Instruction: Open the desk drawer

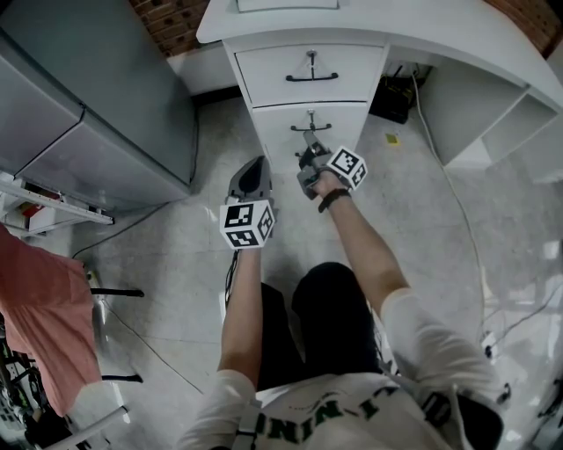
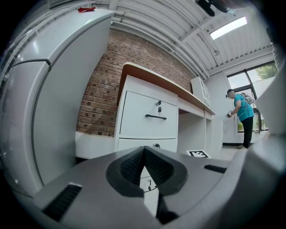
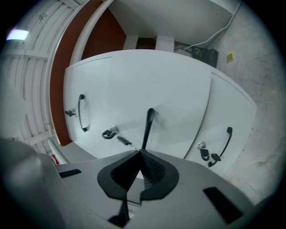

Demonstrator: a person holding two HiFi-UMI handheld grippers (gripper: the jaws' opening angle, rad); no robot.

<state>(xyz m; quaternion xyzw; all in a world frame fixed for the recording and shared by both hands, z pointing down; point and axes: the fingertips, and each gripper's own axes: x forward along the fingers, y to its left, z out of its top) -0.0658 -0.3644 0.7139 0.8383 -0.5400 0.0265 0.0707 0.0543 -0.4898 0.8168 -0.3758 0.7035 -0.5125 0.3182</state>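
"Where's the right gripper (image 3: pixel 139 151)?"
"Pinched tight on the black handle (image 3: pixel 148 123) of the second desk drawer (image 1: pixel 273 123), which sits closed. The left gripper (image 2: pixel 144 148) hangs just beside it, jaws together, empty."

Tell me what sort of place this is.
Probably an office or lab workroom: a white desk with drawers stands against a brick wall, and a strip light hangs under a ribbed metal ceiling.
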